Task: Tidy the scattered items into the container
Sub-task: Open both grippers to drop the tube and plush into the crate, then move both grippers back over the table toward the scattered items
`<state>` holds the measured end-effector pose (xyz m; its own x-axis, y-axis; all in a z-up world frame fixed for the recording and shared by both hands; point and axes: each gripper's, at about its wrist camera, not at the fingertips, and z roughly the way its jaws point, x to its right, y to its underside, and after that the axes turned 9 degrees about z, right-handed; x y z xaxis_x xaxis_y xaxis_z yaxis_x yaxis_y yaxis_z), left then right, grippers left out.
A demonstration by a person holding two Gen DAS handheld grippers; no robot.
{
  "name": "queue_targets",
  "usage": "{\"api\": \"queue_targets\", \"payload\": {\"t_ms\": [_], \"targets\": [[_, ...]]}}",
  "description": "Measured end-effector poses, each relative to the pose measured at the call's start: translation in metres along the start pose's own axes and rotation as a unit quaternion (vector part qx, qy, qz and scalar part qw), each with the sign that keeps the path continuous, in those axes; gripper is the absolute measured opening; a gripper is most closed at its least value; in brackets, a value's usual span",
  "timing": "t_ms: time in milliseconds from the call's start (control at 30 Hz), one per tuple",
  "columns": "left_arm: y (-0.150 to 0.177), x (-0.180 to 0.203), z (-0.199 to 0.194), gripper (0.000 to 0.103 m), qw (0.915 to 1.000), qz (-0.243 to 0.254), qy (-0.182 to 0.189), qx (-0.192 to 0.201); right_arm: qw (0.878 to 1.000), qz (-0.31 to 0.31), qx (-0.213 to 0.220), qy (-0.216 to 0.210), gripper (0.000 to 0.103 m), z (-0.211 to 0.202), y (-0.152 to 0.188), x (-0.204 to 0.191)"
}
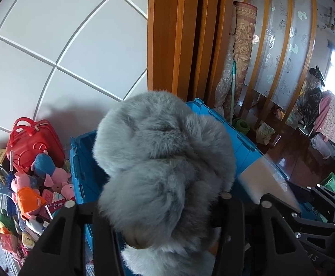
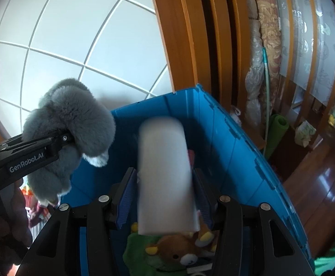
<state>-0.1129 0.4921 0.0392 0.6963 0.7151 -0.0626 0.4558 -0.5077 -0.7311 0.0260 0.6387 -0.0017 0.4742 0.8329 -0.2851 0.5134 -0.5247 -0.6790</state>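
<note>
Both grippers are tilted down over the blue plastic bin (image 2: pixel 231 142). The left gripper (image 1: pixel 158 209) is filled by a fluffy grey plush toy (image 1: pixel 162 161), apparently still gripped. A smooth white cylinder (image 2: pixel 165 174), blurred, is seen between the right gripper's (image 2: pixel 165 197) parted blue pads, untouched.

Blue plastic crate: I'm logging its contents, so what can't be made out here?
Left wrist view: blue plastic crate interior mostly blocked by fluffy grey plush toy.
Right wrist view: white rounded item is blurred, unidentifiable.
Same view: brown plush bear partly covered by that item.
</note>
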Motion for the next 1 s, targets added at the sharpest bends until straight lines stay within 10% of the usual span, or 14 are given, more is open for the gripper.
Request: {"api": "queue_targets", "payload": {"t_ms": [67, 600, 1000], "targets": [[-0.001, -0.002, -0.006, 0.103, 0.9998, -0.002, -0.01, 0.016, 1.0, -0.001, 0.008, 0.003, 0.102, 0.0, -0.001, -0.002], [0.048, -0.081, -0.045, 0.103, 0.9949, -0.067, -0.073, 0.018, 1.0, -0.009, 0.006, -0.013, 0.103, -0.013, 0.005, -0.02], [0.174, -0.209, -0.126, 0.103, 0.9742, -0.166, -0.153, -0.004, 0.99, -0.091, -0.005, -0.109, 0.103, -0.028, 0.047, -0.145]]}}
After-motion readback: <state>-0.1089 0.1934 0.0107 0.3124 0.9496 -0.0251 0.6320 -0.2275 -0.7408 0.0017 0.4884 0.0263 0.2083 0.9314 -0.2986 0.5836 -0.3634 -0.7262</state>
